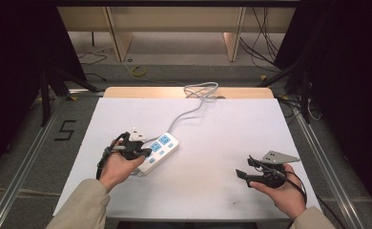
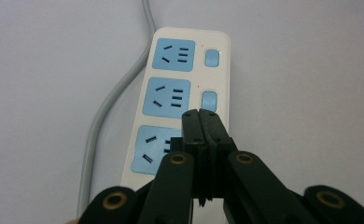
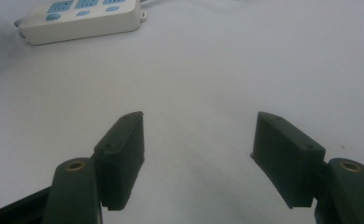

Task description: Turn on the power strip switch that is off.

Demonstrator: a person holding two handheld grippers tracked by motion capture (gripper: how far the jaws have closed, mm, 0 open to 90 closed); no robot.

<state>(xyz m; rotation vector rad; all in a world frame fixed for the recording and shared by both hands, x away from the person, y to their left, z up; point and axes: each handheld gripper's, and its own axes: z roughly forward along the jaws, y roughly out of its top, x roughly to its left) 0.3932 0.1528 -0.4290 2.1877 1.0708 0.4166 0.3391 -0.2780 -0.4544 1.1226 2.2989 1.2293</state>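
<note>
Nearest to us, our right gripper [image 1: 249,168] hovers over the bare white table [image 1: 212,143] at its near right, jaws spread wide with nothing between them; in the right gripper view its two black pads [image 3: 124,149] stand well apart above the empty surface. Our left gripper [image 1: 143,151] sits at the near left, jaws clenched together with nothing caught between them. In the left gripper view the closed tips [image 2: 201,122] lie over the white power strip [image 2: 189,60], just by the lower of its two visible blue switch buttons [image 2: 209,100], between the middle and nearest blue sockets; whether they press it we cannot tell. The strip lies slantwise just left of the table's middle. Farther off, its grey cord [image 1: 186,112] curls away to the far edge.
</note>
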